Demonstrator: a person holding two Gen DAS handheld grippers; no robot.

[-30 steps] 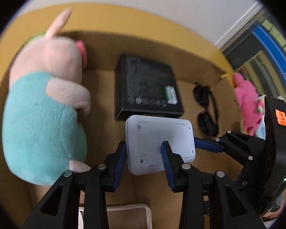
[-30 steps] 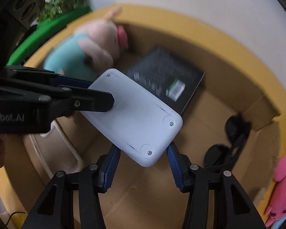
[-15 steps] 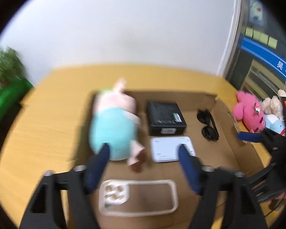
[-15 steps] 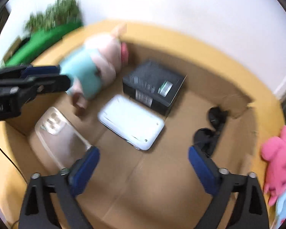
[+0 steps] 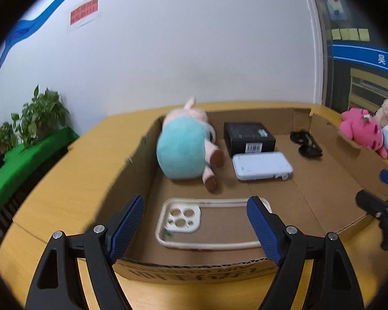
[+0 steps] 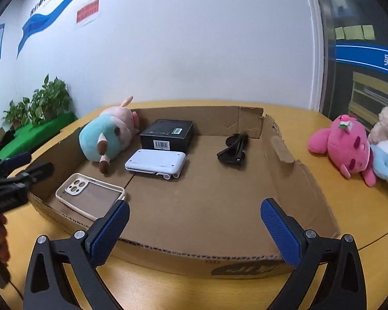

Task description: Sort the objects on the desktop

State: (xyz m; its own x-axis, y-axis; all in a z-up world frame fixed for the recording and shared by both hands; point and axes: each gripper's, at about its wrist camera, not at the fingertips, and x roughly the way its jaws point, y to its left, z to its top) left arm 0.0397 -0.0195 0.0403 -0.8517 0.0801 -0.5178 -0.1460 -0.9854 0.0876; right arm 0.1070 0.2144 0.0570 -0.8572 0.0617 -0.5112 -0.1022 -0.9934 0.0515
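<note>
Corrugated cardboard tray (image 6: 292, 180) on smooth wooden table (image 6: 349, 206); fuzzy plush pig (image 6: 108, 134), glossy white plastic device (image 6: 155, 161).

Cardboard tray (image 6: 292, 180): right half of floor bare, sunglasses (image 6: 231, 148) only obstacle there. Left half crowded: plush pig (image 6: 108, 135), black box (image 6: 168, 134), white device (image 6: 155, 164), phone case (image 6: 90, 196).

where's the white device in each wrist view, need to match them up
Left wrist: white device right of centre, in front of the black box.
Right wrist: white device left of centre, again in front of the black box.
Shared landmark: the sunglasses to its right.
</note>
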